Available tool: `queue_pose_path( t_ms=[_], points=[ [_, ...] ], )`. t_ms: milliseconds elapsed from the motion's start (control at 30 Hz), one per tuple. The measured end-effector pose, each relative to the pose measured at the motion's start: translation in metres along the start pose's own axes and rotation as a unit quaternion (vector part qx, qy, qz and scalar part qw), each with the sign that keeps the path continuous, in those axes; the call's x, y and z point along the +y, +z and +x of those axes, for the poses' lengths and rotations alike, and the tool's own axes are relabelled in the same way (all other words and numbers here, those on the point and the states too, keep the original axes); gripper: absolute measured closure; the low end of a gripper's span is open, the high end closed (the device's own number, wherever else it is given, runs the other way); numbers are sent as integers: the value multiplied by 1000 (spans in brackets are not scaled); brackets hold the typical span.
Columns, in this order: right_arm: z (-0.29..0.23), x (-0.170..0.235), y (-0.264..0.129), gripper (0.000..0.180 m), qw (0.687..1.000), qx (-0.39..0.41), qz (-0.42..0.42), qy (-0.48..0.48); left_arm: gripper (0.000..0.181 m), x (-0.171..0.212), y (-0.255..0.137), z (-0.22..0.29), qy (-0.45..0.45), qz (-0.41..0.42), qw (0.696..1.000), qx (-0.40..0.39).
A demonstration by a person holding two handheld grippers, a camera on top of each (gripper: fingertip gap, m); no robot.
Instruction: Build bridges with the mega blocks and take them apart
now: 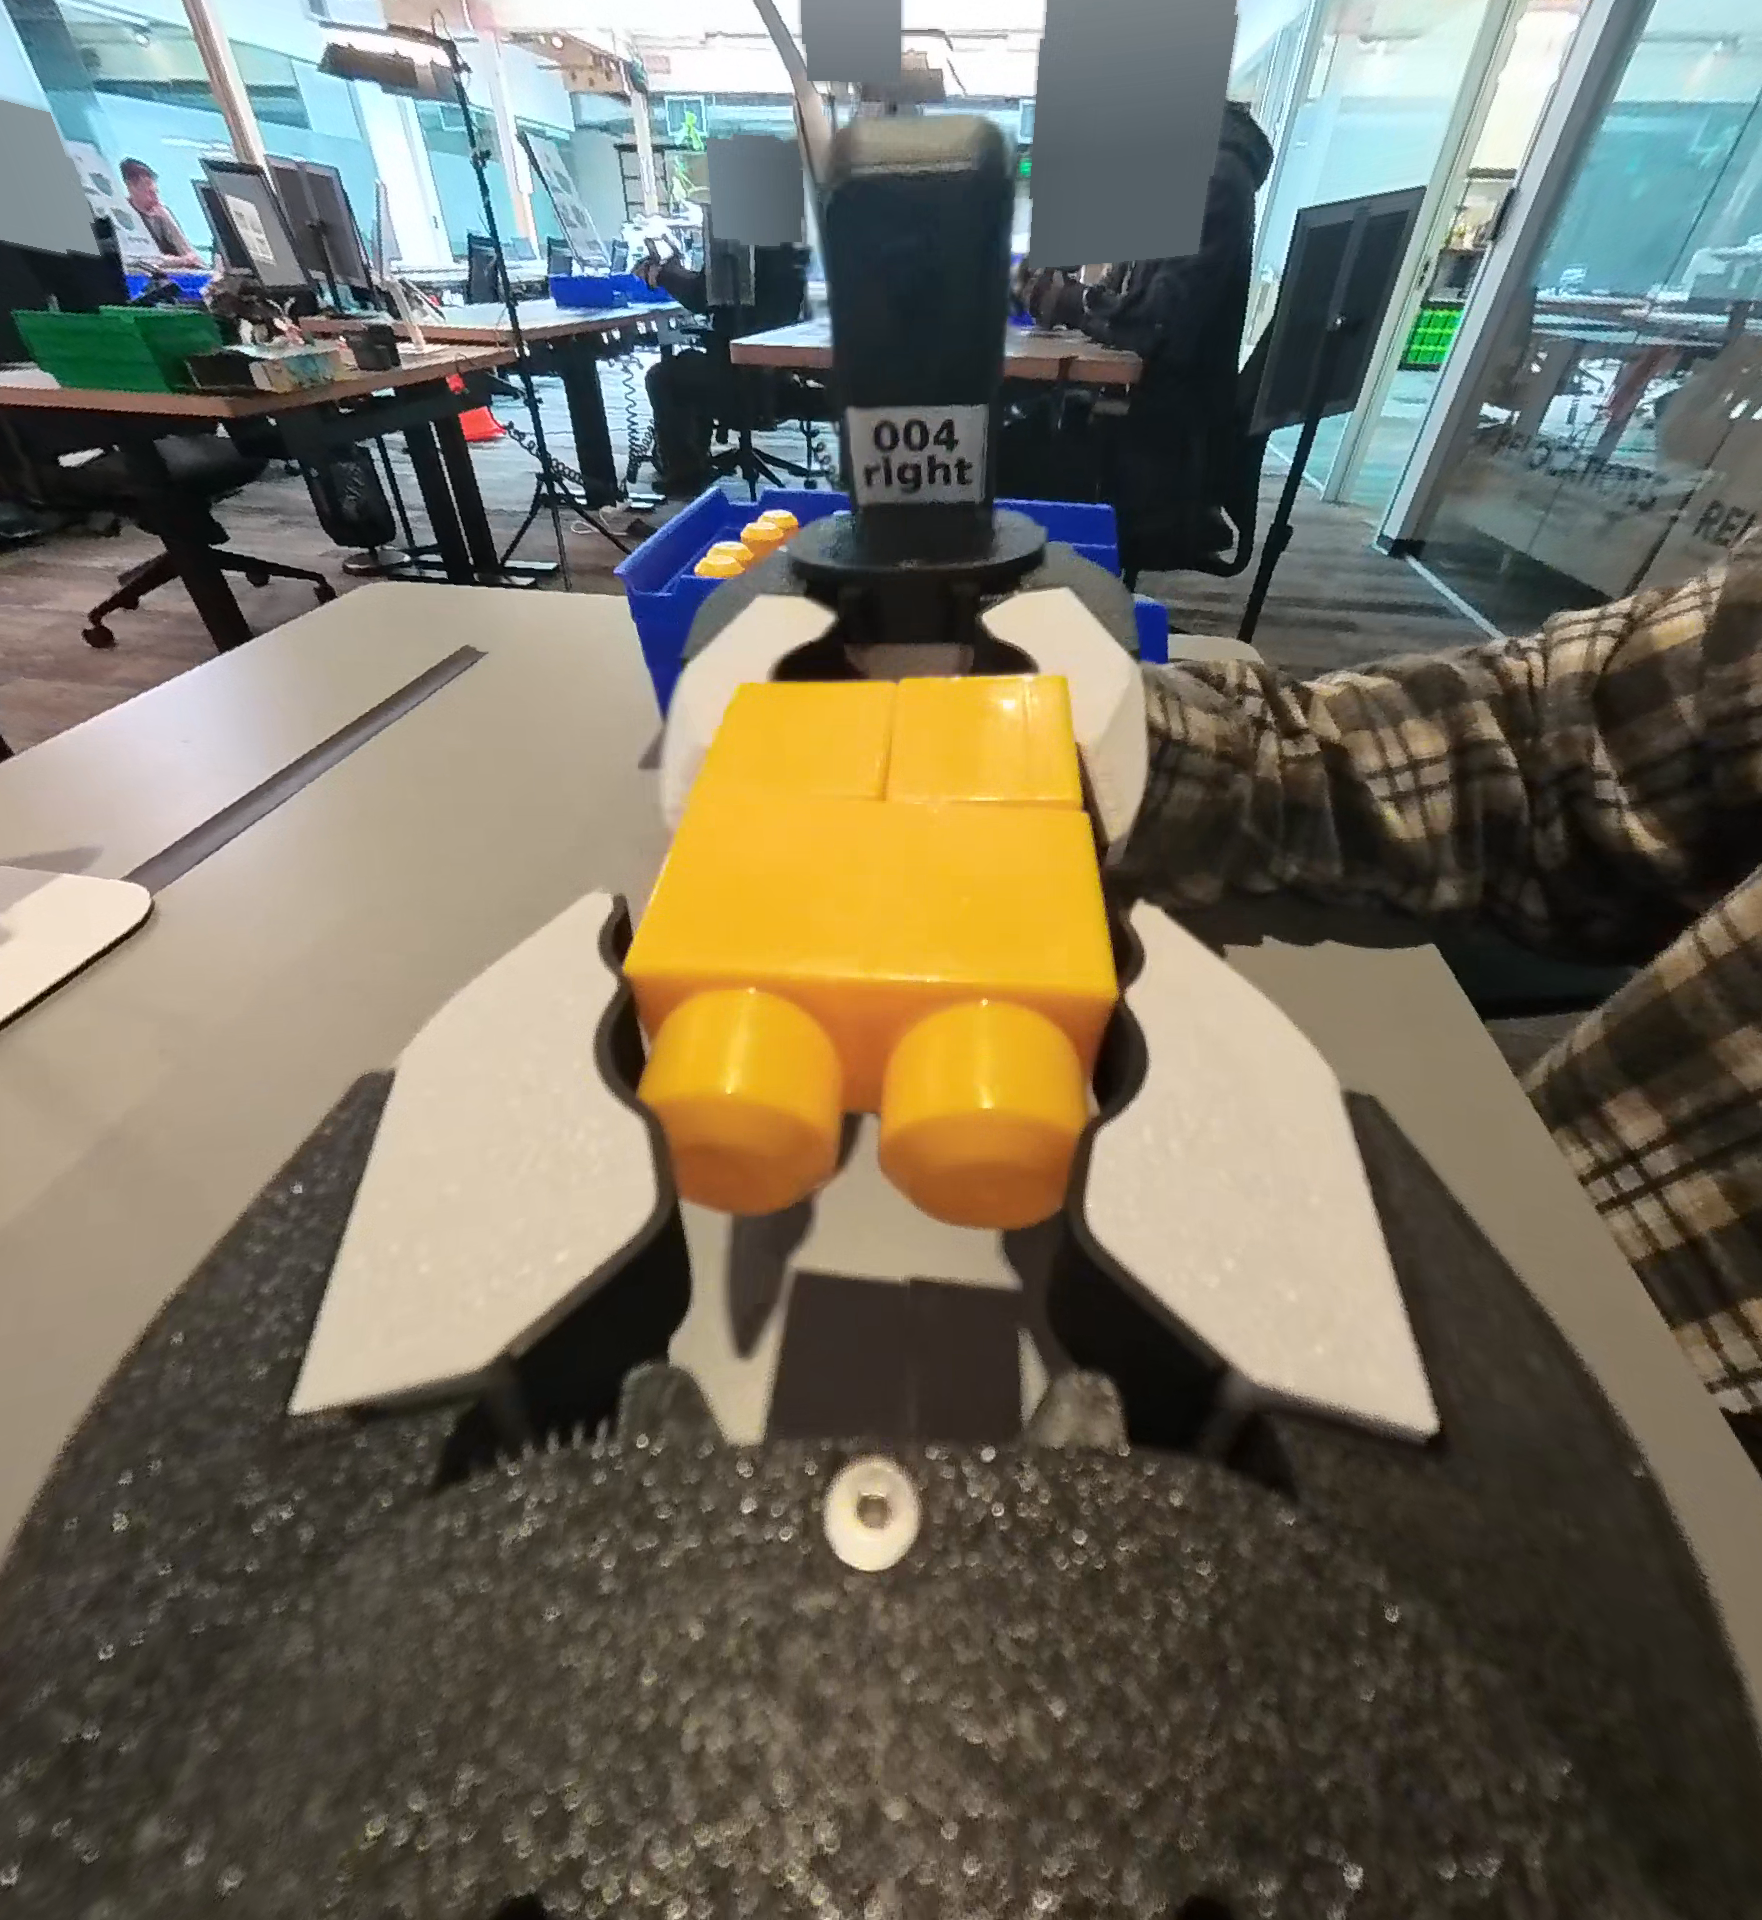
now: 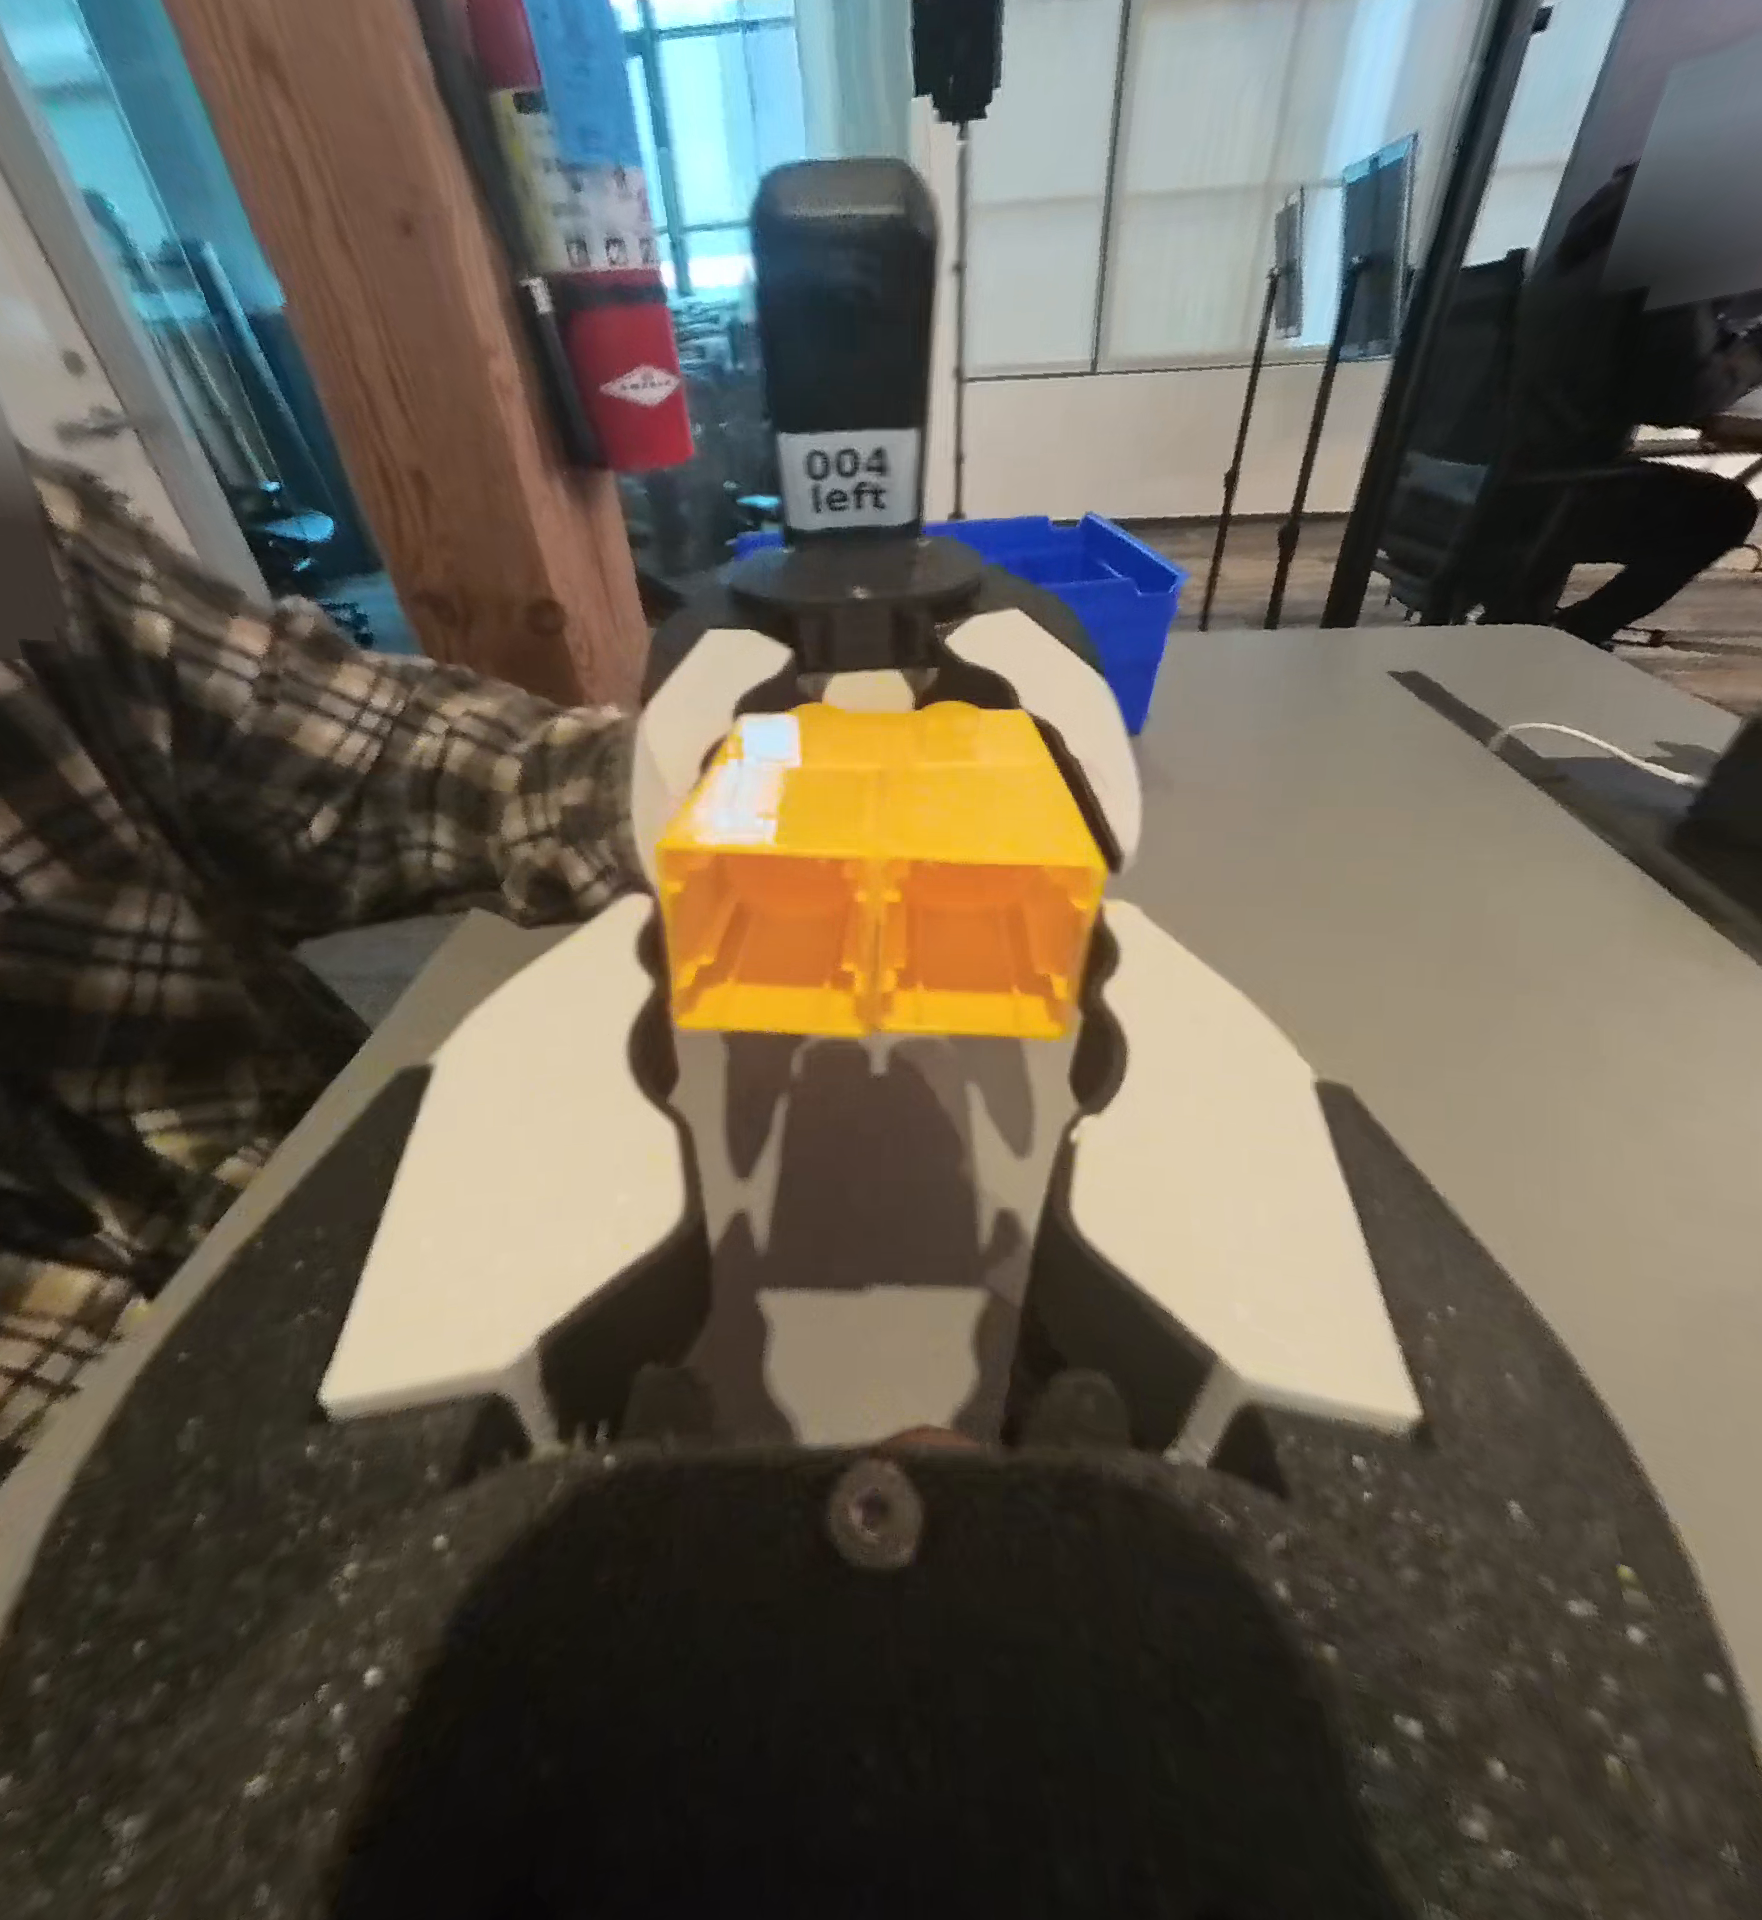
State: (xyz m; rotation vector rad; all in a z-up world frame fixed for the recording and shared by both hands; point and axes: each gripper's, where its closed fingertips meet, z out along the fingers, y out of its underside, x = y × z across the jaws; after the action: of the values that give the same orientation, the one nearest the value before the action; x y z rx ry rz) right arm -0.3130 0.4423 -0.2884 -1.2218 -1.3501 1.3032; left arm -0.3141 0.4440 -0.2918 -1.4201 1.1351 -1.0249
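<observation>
The left claw [image 1: 872, 997], with its white wedge-shaped fingers [image 1: 503, 1153] on a speckled black body, is clenched on a glossy yellow-orange plastic two-stud block [image 1: 872, 925], whose round studs point back toward that claw's camera. Pressed against the block's far face are two smaller yellow-orange plastic blocks [image 1: 892, 743] side by side, and these sit between the fingers of the right claw [image 1: 898, 727], which faces the left one head-on. From the right wrist view the right claw [image 2: 882, 935] grasps the pair of small blocks [image 2: 877, 945] with their hollow undersides open toward its camera; the bigger block [image 2: 892, 743] lies beyond, in the left claw [image 2: 887, 727]. The whole yellow cluster hangs in the air above the grey matte table [image 1: 316, 831], between the two claws. A plaid flannel sleeve [image 1: 1479, 790] reaches in from the right. At the table's far edge stands a blue plastic bin [image 1: 669, 582] with more yellow studs [image 1: 752, 540] showing inside.
</observation>
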Motion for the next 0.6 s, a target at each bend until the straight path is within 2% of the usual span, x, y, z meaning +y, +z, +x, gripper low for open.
queue_pose_path(
  t_ms=[200, 600],
  points=[
    [-3, 5, 2, 107, 1000, 6, -27, -2, 95, 1, -1, 2, 5, -12, 1000, 6],
    [4, 8, 5, 108, 999, 19, -11, 26, 95, 3, -1, -3, -23, -6, 1000, 6]
  ],
)
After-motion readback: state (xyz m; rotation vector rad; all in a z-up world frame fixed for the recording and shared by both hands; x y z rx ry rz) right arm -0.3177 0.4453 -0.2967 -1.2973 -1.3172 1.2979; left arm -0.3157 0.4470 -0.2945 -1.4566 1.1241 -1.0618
